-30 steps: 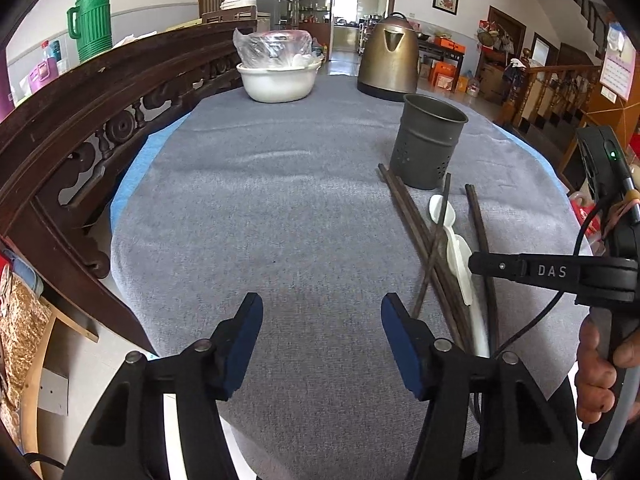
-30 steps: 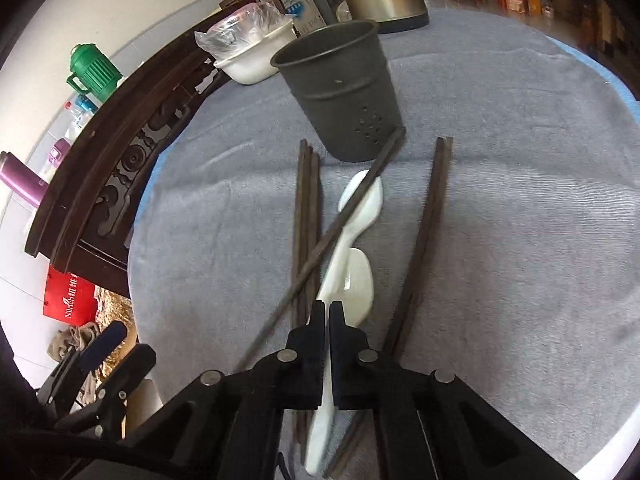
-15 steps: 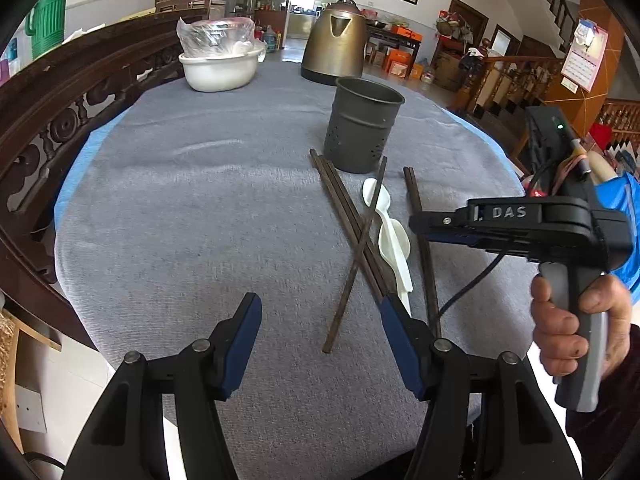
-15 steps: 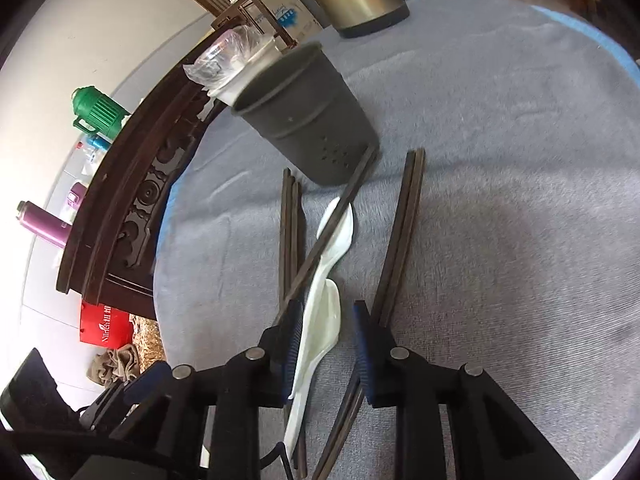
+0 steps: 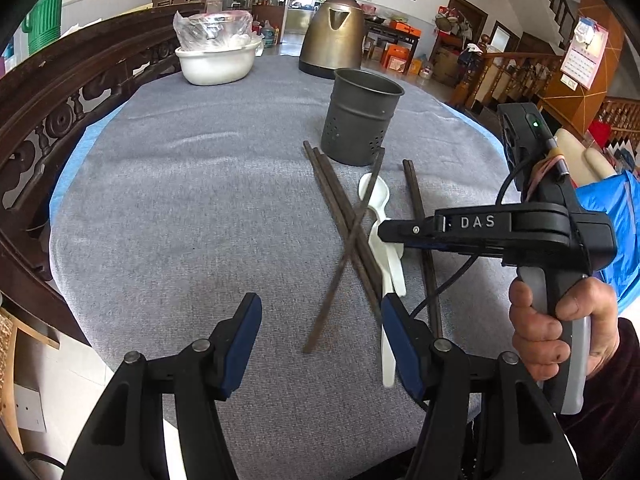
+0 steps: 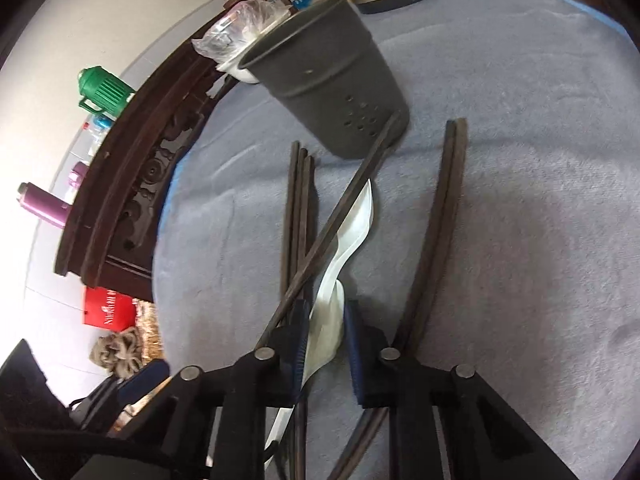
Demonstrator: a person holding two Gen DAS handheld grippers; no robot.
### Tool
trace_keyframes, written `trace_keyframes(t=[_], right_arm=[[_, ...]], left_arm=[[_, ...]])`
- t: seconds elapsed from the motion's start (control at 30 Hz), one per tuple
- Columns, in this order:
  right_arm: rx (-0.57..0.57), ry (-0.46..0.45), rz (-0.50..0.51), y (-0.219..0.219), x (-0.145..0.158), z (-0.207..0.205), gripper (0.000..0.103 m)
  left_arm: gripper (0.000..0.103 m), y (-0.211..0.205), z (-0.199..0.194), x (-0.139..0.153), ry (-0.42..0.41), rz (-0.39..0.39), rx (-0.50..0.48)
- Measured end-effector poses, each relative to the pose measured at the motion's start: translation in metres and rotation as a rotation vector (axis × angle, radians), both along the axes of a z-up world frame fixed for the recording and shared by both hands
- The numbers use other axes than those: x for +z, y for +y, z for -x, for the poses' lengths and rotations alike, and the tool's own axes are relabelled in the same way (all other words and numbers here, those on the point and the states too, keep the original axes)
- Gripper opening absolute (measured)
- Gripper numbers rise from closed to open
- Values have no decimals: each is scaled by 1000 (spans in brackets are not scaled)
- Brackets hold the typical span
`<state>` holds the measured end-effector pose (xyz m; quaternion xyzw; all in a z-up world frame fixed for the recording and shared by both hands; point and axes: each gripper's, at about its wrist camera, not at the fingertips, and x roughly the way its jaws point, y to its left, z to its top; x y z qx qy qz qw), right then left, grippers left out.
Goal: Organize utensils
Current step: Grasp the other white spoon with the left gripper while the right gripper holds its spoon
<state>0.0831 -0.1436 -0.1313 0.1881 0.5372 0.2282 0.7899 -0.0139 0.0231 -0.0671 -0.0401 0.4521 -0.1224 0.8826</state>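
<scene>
Right gripper (image 6: 326,336) opened further, straddling white spoon (image 6: 330,312); left gripper (image 5: 320,344) spread, near table edge (image 5: 76,320).

right gripper (image 6: 326,334) sits open around the white spoon (image 6: 330,312), dark chopsticks (image 6: 298,208) lying just below the grey holder (image 6: 324,76)

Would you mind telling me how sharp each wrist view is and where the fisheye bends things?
Left wrist view: sharp and evenly lit, with the table edge bowed. Right wrist view: softer, slightly smeared, with the utensil holder leaning and the chopsticks curved; the right gripper straddles a white spoon, slightly overexposed.
</scene>
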Motion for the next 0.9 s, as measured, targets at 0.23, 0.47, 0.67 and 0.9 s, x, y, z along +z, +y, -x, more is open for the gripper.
trace_keyframes(t=[0.23, 0.47, 0.67, 0.9], right_arm=[[78, -6, -63, -3, 9, 16, 20], [-57, -25, -27, -31, 18, -4, 26], [-45, 10, -9, -24, -2, -32, 26], [29, -28, 65, 2, 2, -41, 6]], left_arm=[[63, -8, -4, -7, 28, 10, -31], [63, -18, -4, -16, 75, 28, -74], [63, -27, 2, -13, 59, 14, -126], [63, -13, -3, -14, 68, 44, -105]])
